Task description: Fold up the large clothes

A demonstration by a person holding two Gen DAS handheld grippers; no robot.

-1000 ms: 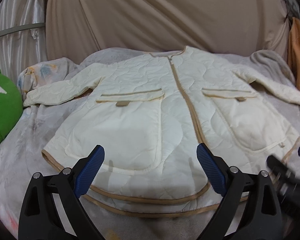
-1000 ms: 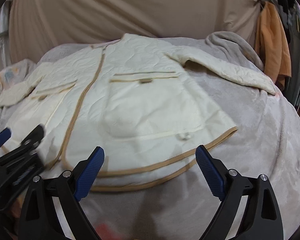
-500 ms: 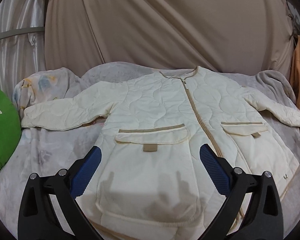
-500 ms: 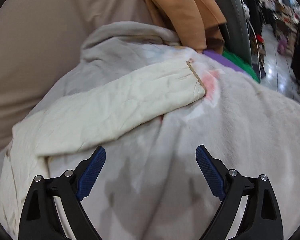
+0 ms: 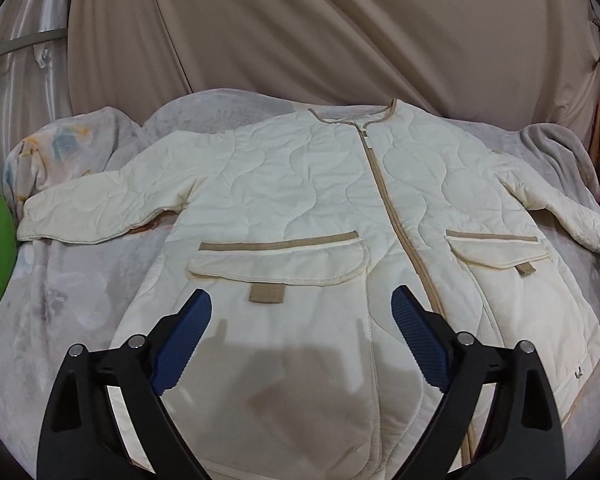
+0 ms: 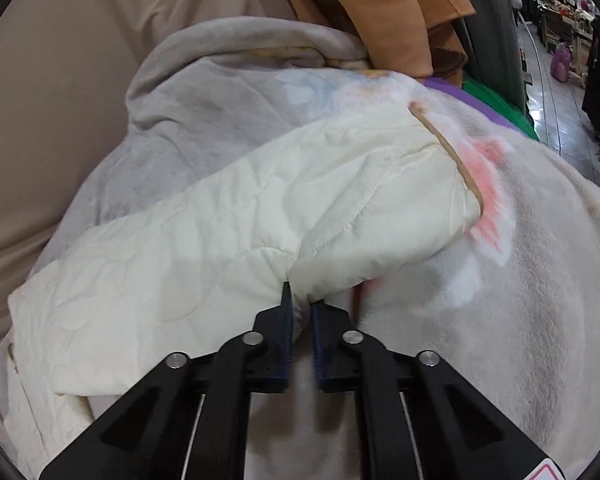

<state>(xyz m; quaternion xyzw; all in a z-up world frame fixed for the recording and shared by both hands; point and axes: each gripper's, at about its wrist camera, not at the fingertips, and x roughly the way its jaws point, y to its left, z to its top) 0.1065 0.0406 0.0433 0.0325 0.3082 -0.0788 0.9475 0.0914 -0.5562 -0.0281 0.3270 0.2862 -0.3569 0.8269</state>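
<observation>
The cream quilted zip-front jacket (image 5: 320, 248) lies flat and face up on the pale fleece blanket (image 5: 72, 304), both sleeves spread; no fold looks made yet. The right gripper (image 6: 300, 304), low beside the jacket's right sleeve (image 6: 284, 208), has its jaws pinched on that sleeve's lower edge. The left gripper (image 5: 300, 336) hovers above the jacket's hem, jaws wide, holding nothing.

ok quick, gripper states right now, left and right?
Left gripper: open, holding nothing, above the cream quilted jacket.
Right gripper: closed on the lower edge of the jacket's cream quilted sleeve.
</observation>
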